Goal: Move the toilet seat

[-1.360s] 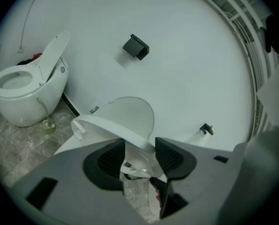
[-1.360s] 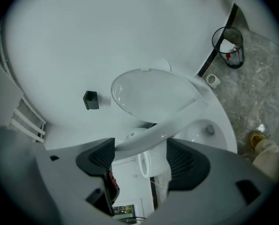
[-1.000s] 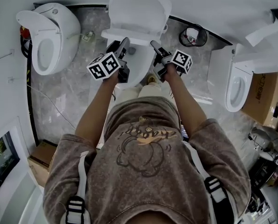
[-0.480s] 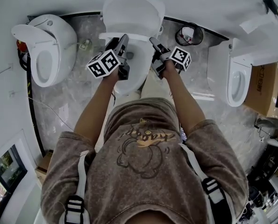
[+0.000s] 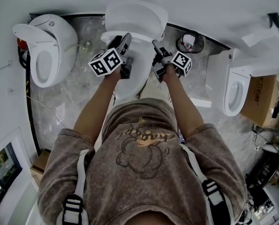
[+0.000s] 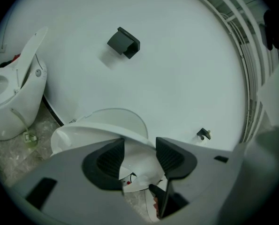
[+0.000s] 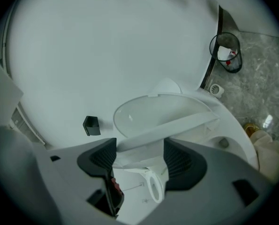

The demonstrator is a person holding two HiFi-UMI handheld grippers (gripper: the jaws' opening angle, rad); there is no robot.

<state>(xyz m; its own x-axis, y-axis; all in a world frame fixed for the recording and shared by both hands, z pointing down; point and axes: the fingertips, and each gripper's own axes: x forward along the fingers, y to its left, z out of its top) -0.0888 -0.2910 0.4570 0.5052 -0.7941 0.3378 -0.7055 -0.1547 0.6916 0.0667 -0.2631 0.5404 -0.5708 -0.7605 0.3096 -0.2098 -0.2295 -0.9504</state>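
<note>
Toilet seat [image 7: 177,125] | left claw [image 6: 140,149], right claw [image 7: 140,150] grasp its rim | shirt print [image 5: 144,139] illegible

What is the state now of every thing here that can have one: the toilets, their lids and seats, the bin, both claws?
Middle toilet lid: raised, back against the wall.
Toilet seat: half raised, between lid and bowl.
Left claw: shut on the toilet seat.
Right claw: shut on the toilet seat.
Left toilet: lid up, bowl open.
Right toilet: lid up, bowl open.
Waste bin: upright, litter inside.
</note>
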